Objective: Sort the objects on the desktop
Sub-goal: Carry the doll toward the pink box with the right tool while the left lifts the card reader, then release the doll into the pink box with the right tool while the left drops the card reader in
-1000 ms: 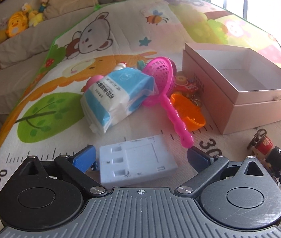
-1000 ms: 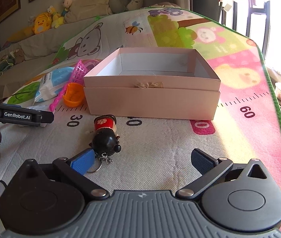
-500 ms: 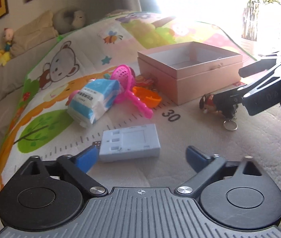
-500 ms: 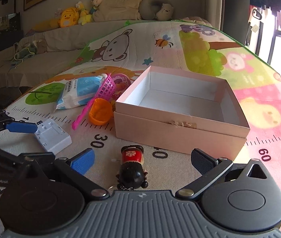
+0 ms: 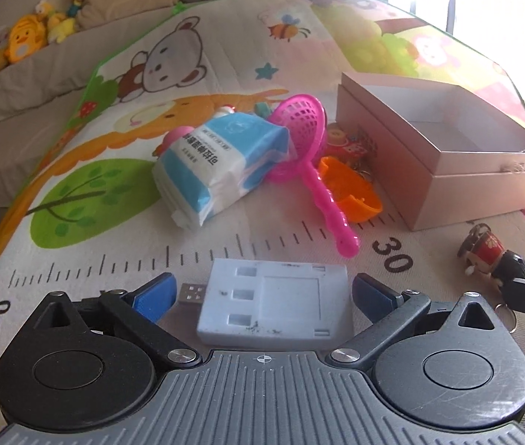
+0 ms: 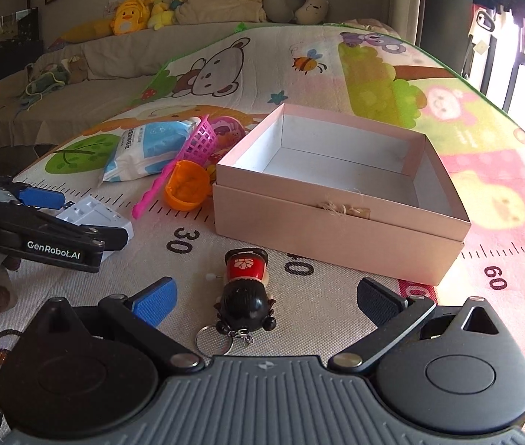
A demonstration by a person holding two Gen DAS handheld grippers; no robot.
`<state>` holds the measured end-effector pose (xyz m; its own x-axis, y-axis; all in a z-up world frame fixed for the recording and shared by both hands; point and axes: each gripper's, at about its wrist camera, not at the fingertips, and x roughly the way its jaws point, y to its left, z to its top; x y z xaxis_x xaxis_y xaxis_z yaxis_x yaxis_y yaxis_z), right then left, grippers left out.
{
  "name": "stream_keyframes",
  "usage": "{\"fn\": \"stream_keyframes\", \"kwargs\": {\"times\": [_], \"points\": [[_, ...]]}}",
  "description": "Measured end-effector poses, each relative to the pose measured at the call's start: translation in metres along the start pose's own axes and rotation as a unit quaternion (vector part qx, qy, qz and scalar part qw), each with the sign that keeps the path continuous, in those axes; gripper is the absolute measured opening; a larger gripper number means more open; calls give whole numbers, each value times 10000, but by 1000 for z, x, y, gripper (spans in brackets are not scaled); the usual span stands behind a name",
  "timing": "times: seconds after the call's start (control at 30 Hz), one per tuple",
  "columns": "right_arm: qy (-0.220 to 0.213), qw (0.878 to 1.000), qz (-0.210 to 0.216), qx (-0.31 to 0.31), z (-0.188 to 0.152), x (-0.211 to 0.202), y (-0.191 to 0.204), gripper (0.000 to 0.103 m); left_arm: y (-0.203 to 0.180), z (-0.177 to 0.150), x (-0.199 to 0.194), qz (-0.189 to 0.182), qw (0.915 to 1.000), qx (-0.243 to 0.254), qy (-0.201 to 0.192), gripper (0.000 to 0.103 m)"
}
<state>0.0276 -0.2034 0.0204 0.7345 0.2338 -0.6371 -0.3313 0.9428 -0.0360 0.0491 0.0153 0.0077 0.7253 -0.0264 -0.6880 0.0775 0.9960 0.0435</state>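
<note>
Half a second on, we had both spread tools down again: the left tool [image 5: 262,291] bracketed the blue USB block [image 5: 273,306] at lower centre, the right tool [image 6: 264,296] straddled the doll keychain [image 6: 245,293], neither pinched, box [image 6: 340,218] empty

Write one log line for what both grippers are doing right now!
left gripper: open around blue charger | right gripper: open around doll keychain | pink box: empty

The right tongs [image 6: 262,296] stand spread wide around a doll keychain [image 6: 245,291] lying just before the pink box [image 6: 336,218]; left of the box lies an orange cup [image 6: 186,185].
</note>
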Motion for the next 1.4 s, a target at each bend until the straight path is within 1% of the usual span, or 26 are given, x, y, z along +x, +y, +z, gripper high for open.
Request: {"fn": "stream_keyframes", "kwargs": {"times": [0.1, 0.13, 0.17, 0.23, 0.3, 0.33, 0.37, 0.4, 0.43, 0.53, 0.57, 0.6, 0.63, 0.7, 0.77, 0.87, 0.93, 1.0, 1.07, 1.13, 1.2, 1.23, 1.27, 1.33, 1.4], "points": [[56, 9999, 78, 102, 4, 5, -4, 103, -4, 0, 1, -21, 9999, 106, -35, 102], [65, 9999, 110, 107, 5, 7, -3, 99, -5, 0, 0, -26, 9999, 129, -43, 95], [90, 9998, 148, 95, 6, 10, -2, 90, -5, -1, -1, -49, 9999, 154, -39, 96], [159, 9995, 248, 94, 9, 16, 0, 79, -5, -3, -5, -112, 9997, 191, -77, 96], [217, 9991, 359, 108, 10, 22, 3, 73, -7, -7, -12, -191, 9993, 284, -130, 95], [269, 9988, 399, 101, 11, 25, 5, 67, -9, -9, -16, -233, 9990, 343, -150, 95], [353, 9984, 434, 91, 11, 29, 6, 53, -11, -12, -21, -271, 9987, 406, -167, 95], [462, 9978, 473, 85, 11, 31, 7, 46, -12, -14, -26, -306, 9982, 470, -190, 95], [515, 9975, 478, 96, 11, 31, 8, 42, -14, -17, -31, -337, 9978, 520, -215, 95], [430, 9980, 458, -18, 9, 14, 9, 42, -16, -23, -50, -455, 9964, 642, -321, 95], [360, 9983, 450, -63, 8, 3, 8, 40, -16, -23, -58, -494, 9958, 672, -378, 95], [314, 9984, 466, -72, 8, -6, 6, 28, -17, -23, -65, -543, 9952, 684, -435, 95], [294, 9979, 570, -24, 10, -21, 2, 28, -18, -20, -74, -642, 9942, 688, -524, 95], [88, 9976, 676, 84, 16, -47, -8, 28, -21, -10, -92, -836, 9906, 723, -804, 95], [-286, 9977, 588, 166, 30, -76, -19, 28, -29, 4, -108, -966, 9852, 818, -1159, 95], [-694, 9950, 606, 388, 55, -101, -40, 28, -45, 32, -116, -1110, 9760, 996, -1585, 95], [-978, 9934, 403, 449, 74, -106, -51, 28, -58, 52, -112, -1102, 9700, 1148, -1840, 95], [-1199, 9915, 180, 470, 93, -104, -62, 28, -72, 74, -101, -1163, 9647, 1261, -1998, 95], [-1223, 9909, 101, 552, 110, -93, -75, 28, -86, 96, -82, -1211, 9631, 1263, -2044, 96], [-1140, 9912, 64, 675, 126, -74, -87, 28, -97, 113, -58, -1178, 9652, 1247, -1976, 96], [-1062, 9909, -52, 831, 136, -55, -98, 41, -99, 119, -36, -1093, 9684, 1254, -1860, 97], [-1039, 9902, -145, 924, 137, -48, -102, 56, -96, 116, -31, -1043, 9703, 1217, -1812, 99], [-1021, 9896, -212, 990, 136, -43, -105, 64, -90, 110, -27, -1026, 9721, 1157, -1764, 100], [-978, 9897, -279, 1002, 127, -39, -107, 68, -72, 92, -25, -979, 9764, 1022, -1631, 101], [-957, 9908, -430, 853, 114, -37, -103, 76, -51, 69, -25, -802, 9808, 943, -1506, 102]]}}
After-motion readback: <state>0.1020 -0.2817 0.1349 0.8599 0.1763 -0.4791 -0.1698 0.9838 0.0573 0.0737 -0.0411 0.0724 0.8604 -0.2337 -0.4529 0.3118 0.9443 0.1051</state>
